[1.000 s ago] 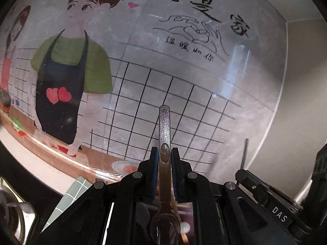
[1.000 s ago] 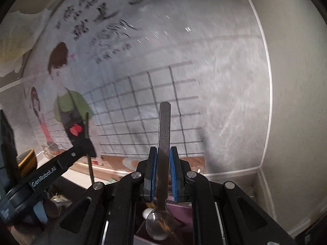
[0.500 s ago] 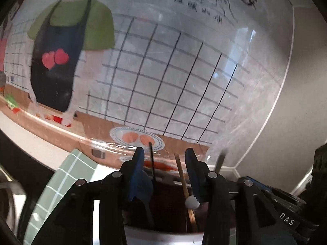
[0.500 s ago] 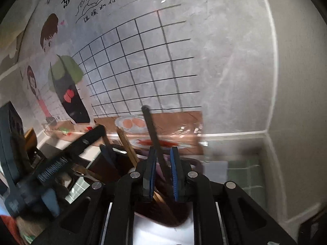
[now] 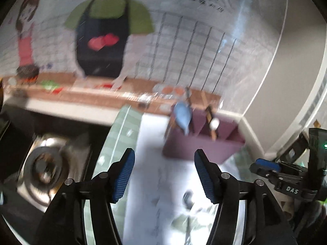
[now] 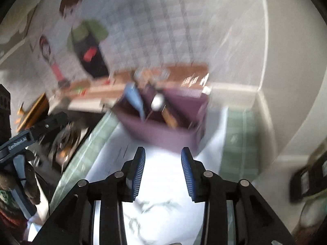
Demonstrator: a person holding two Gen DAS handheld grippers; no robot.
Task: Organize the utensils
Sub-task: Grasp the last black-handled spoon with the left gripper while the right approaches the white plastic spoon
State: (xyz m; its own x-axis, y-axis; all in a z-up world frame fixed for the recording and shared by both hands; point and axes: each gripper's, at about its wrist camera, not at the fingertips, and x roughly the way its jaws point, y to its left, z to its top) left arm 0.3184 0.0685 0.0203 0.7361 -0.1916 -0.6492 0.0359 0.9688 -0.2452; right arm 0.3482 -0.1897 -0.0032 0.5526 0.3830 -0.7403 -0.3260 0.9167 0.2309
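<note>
A purple utensil holder point(image 5: 206, 143) point(image 6: 169, 126) stands on a white cloth near the back wall. It holds a light blue utensil point(image 5: 183, 116) point(image 6: 134, 100), a white-tipped wooden stick point(image 5: 213, 124) point(image 6: 157, 102) and several other handles. My left gripper point(image 5: 164, 173) hangs above the cloth in front of the holder, its jaws opening with nothing between them. Just before the holder is my right gripper point(image 6: 163, 167), jaws also opening and empty. Both views are blurred by motion.
A metal sink point(image 5: 47, 169) lies to the left. A white cloth point(image 5: 163, 204) with green checked edges covers the counter. A cartoon wall sticker point(image 5: 106, 36) backs the scene. The wall corner point(image 6: 263, 94) closes in on the right. A dark object point(image 6: 308, 179) lies at the far right.
Both grippers let go of the metal spoons they held upright, opened, and pulled back and down from the holder. The views tilted from the wall toward the counter.
</note>
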